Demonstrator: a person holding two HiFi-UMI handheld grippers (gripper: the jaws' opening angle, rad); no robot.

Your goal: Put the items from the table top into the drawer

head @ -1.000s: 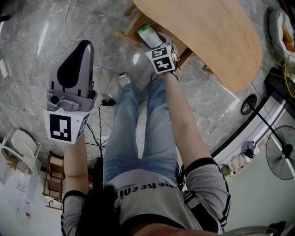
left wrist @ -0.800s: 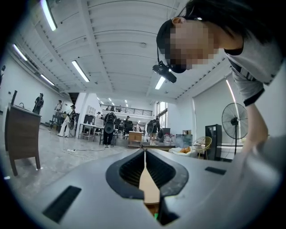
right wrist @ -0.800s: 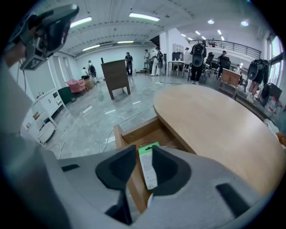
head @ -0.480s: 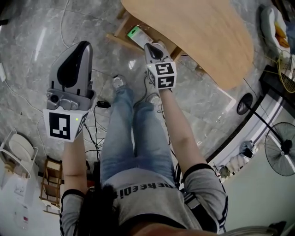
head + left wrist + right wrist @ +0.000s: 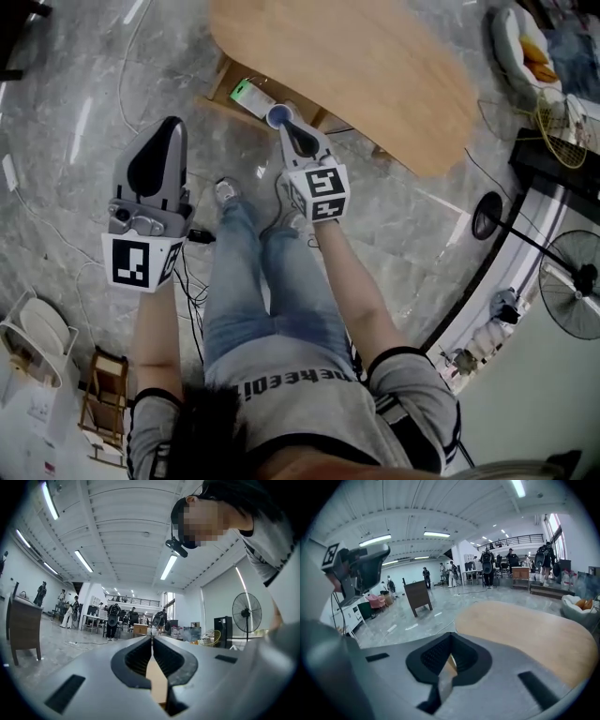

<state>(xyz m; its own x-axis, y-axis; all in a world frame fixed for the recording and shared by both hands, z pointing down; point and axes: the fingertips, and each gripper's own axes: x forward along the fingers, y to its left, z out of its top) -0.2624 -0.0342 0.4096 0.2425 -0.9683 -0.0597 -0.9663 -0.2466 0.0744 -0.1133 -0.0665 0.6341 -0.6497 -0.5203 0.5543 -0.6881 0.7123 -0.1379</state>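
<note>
The round wooden table top [image 5: 356, 66] shows no items on it. Under its left edge the wooden drawer [image 5: 222, 86] stands pulled out, with a green flat item [image 5: 247, 95] and a small blue-rimmed round thing [image 5: 277, 116] in it. My right gripper [image 5: 287, 116] hangs above the drawer's near side, shut with nothing between its pads; its own view confirms this [image 5: 450, 639] and shows the table [image 5: 525, 630] ahead. My left gripper [image 5: 171, 126] is held over the floor to the left, shut and empty, its jaws meeting [image 5: 151, 638].
The person's legs and shoes [image 5: 228, 192] stand on grey marble floor with cables [image 5: 192, 239]. A standing fan [image 5: 574, 300] and a black-framed edge [image 5: 487, 225] are at the right. A dark wooden cabinet [image 5: 417, 595] stands beyond the table, and people are at far desks.
My right gripper has drawn up and back from the drawer, so the blue-rimmed round thing now shows at its tip. My left gripper has also risen a little.
</note>
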